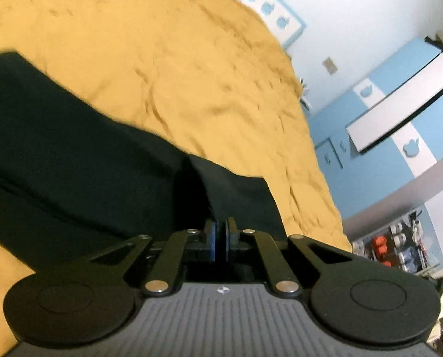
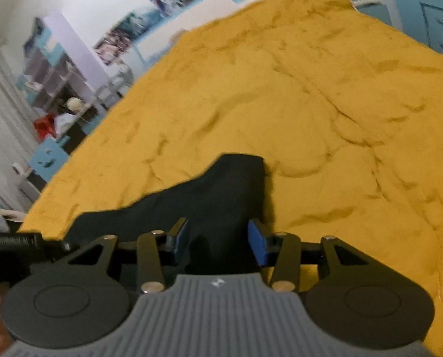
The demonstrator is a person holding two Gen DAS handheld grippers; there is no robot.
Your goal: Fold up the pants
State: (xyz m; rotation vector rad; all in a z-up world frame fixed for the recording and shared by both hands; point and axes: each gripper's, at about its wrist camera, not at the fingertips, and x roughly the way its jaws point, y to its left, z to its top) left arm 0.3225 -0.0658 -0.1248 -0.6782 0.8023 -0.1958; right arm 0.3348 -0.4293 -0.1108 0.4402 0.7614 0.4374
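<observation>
Black pants (image 1: 72, 154) lie on a mustard-yellow bed cover (image 1: 176, 59), stretching from the left edge toward the left gripper. My left gripper (image 1: 220, 232) is shut, its blue pads pinching a raised fold of the pants. In the right wrist view the pants (image 2: 221, 196) lie just ahead of and under the fingers, with one corner pointing away. My right gripper (image 2: 218, 239) is open with its blue pads wide apart on either side of the black cloth, not closed on it. The other gripper's black body (image 2: 10, 247) shows at the left edge.
The wrinkled yellow cover (image 2: 310, 104) fills most of both views. Blue and white cabinets (image 1: 385, 136) stand to the right of the bed. A shelf unit (image 2: 57, 83) with clutter and a white wall with posters (image 2: 150, 12) stand to the left.
</observation>
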